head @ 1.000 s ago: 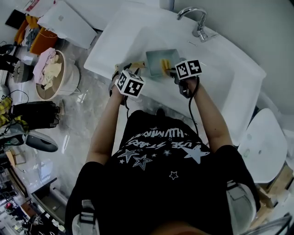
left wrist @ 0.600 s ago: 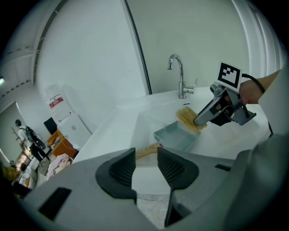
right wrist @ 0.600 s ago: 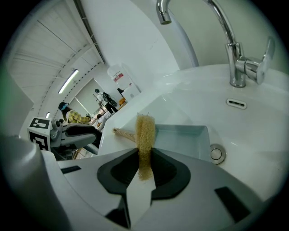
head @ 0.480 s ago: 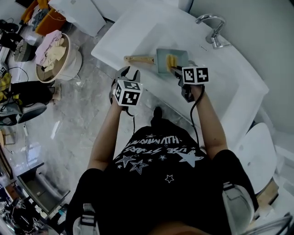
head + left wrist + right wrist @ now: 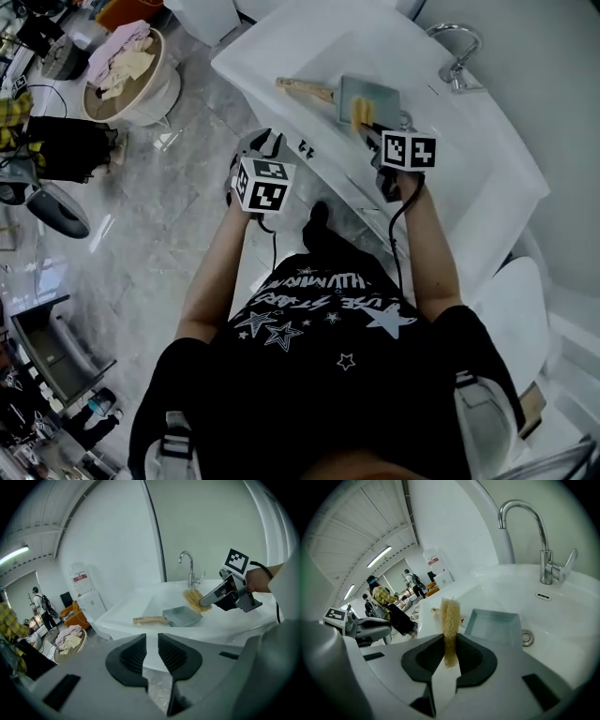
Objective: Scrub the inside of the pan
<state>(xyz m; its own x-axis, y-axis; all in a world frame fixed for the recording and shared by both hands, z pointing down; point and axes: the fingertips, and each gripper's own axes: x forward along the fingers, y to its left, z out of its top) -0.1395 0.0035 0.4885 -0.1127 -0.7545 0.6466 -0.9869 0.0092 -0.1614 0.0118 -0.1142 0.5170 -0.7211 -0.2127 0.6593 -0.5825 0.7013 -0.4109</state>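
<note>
Right fingers (image 5: 442, 645): clamped tight on a yellow fibrous scrubber (image 5: 450, 618) that sticks out past the tips of the right gripper (image 5: 368, 124).

Left fingers (image 5: 132, 654): nothing between them. They sit about half closed with a narrow gap, and they've just been closing. The left gripper (image 5: 266, 148) hangs over the floor, off the sink's edge.

Pan (image 5: 367, 94): a square grey one lying in the white sink (image 5: 300, 47), its wooden handle (image 5: 304, 89) pointing to the person's left. Nothing is holding it. The scrubber is just over its near rim, and I can't tell if it's touching.

Tap (image 5: 534, 536): at the far end, and I can't see any water running.

How I'd do it: get the left fingers back on that handle first, or the pan will probably skate around. Then press the scrubber flat on the bottom and work it into the corners.

Changed from a second ago: the left gripper was right by the handle and has now pulled away. The scrubber was down in the pan and now looks lifted. The pan looks to be lying the same way in the sink.
</note>
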